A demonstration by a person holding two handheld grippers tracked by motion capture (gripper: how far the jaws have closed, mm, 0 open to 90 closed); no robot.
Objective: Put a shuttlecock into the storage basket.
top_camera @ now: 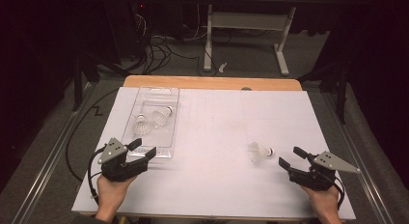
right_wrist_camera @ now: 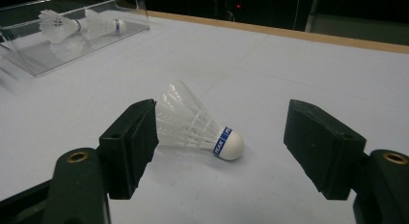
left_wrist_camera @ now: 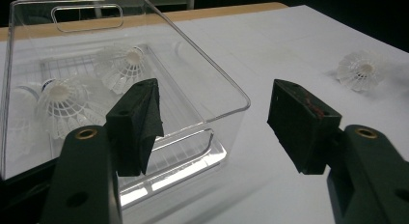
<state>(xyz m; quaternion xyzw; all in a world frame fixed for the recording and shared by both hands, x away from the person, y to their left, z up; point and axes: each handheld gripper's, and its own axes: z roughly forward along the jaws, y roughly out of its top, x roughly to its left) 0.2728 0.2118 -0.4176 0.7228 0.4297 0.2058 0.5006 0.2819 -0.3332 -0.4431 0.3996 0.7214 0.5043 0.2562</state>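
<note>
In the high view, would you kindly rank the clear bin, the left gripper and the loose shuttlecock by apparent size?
1. clear bin
2. left gripper, though it sits nearer the camera, which flatters it
3. loose shuttlecock on the table

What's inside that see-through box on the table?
Two white shuttlecocks lie inside the clear box: one nearer the left claw, one just behind it. The walls are see-through, so nothing in there is hidden. A third shuttlecock lies outside on the table.

High view looks down over the table; both gripper views (low, close) share its shuttlecock.
</note>
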